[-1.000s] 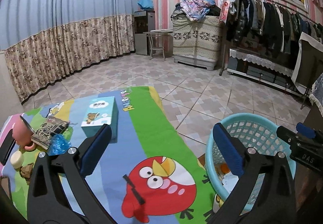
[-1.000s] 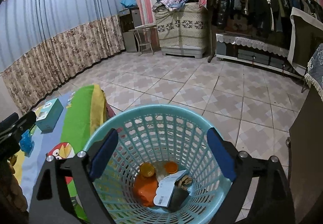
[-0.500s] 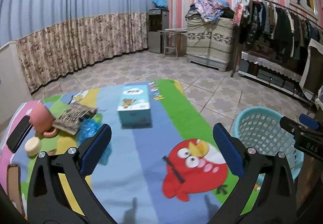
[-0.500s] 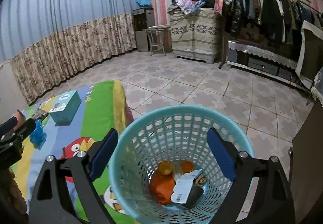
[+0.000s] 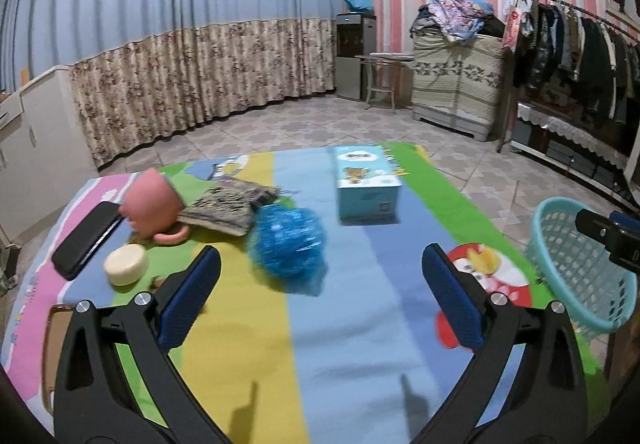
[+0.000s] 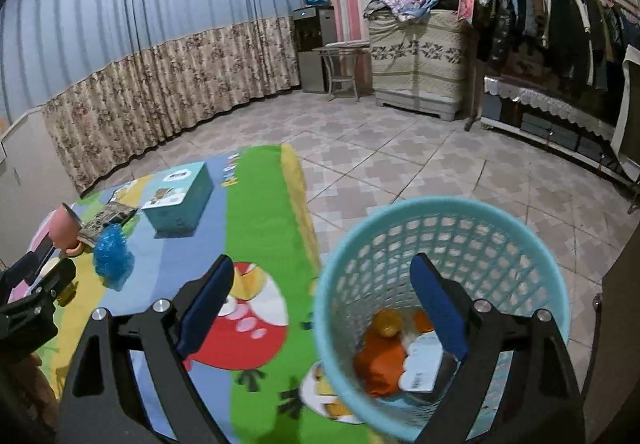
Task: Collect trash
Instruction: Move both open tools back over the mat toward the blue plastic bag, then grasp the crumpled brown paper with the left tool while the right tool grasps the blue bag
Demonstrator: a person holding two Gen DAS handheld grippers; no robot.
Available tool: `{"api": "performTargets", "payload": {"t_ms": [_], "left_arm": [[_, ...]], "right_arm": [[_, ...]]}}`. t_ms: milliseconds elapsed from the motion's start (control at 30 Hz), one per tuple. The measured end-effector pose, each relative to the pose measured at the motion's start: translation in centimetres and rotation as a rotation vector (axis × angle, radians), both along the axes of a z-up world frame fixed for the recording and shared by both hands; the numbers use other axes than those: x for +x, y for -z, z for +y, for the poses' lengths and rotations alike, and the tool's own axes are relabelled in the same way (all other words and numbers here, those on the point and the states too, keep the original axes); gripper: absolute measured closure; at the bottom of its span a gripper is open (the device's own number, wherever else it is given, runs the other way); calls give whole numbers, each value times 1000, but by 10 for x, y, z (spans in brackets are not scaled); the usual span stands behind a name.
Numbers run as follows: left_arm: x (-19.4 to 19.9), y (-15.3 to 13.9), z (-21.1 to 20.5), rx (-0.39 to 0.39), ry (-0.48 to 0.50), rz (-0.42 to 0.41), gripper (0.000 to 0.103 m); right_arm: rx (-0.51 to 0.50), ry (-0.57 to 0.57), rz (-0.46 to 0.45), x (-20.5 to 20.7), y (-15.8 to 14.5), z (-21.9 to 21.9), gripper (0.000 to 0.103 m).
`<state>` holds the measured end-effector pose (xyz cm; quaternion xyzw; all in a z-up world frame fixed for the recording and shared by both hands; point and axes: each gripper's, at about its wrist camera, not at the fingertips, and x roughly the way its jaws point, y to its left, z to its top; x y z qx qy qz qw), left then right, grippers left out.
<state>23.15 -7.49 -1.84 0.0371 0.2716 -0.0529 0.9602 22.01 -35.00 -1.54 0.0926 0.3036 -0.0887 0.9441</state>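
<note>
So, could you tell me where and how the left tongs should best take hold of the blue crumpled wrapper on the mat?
Probably across its bulging middle, coming down from above and the near side. The blue crumpled wrapper is a soft upright puff standing free on the mat, with the snack packet just behind it. The left tongs are open wide enough to straddle it.

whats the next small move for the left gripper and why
Probably ease the left gripper forward and down onto the blue wad. Its fingers are open and empty, the wad lies just ahead between them on the mat, and the basket waits to the right.
</note>
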Motion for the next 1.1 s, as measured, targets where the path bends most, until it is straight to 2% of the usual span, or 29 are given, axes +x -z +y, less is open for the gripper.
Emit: {"api": "performTargets", "payload": {"t_ms": [233, 467, 600, 667, 767, 833, 933, 1000, 1100], "left_arm": [[11, 14, 57, 6, -78, 31, 6], [38, 27, 114, 31, -134, 103, 6], [48, 39, 136, -43, -143, 151, 6], [53, 46, 136, -52, -134, 181, 6], [59, 50, 131, -44, -111, 207, 12], [63, 54, 128, -40, -105, 235, 24], [69, 62, 127, -47, -88, 287, 27], [72, 66, 127, -50, -80, 316, 43], [71, 68, 128, -73, -61, 323, 55]], "right_arm": [[-53, -44, 40, 7, 12, 34, 15], [-76, -91, 68, 18, 19, 62, 15], [-120, -122, 92, 24, 27, 80, 15], [-126, -138, 106, 27, 31, 88, 15], [-112, -157, 114, 31, 33, 95, 15], [-94, -167, 120, 36, 33, 100, 15], [-32, -185, 128, 50, 35, 107, 15], [-3, -199, 133, 60, 36, 113, 15], [12, -220, 128, 72, 35, 127, 15]]}}
